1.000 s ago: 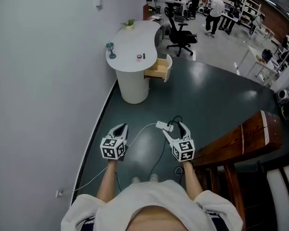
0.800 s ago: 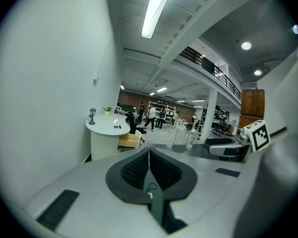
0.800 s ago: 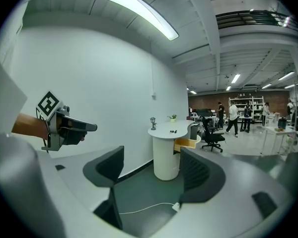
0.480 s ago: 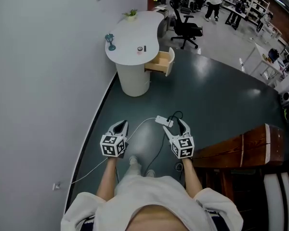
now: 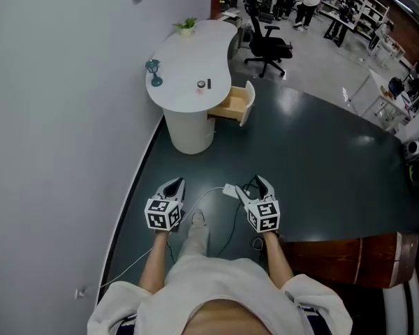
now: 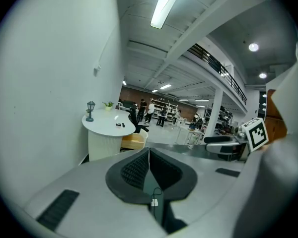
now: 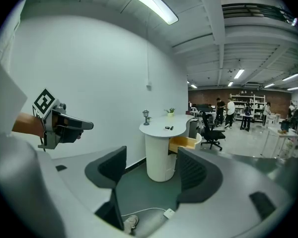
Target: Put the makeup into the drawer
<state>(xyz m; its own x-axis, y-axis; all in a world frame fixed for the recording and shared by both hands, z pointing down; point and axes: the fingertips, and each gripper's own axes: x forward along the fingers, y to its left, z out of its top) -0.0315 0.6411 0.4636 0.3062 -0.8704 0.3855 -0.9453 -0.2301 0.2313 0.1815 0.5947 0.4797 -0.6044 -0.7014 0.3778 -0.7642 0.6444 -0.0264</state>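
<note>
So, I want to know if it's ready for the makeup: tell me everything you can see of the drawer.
The drawer stands pulled open from the white pedestal table, just under its top, sticking out to the right in the head view. Its inside looks like light wood; its front is white and curved, matching the pedestal. It sits level and touches only the table. What shows of its inside looks empty, though it is far off and small.

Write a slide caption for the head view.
Person faces white table; makeup lies on top, drawer stands open.
</note>
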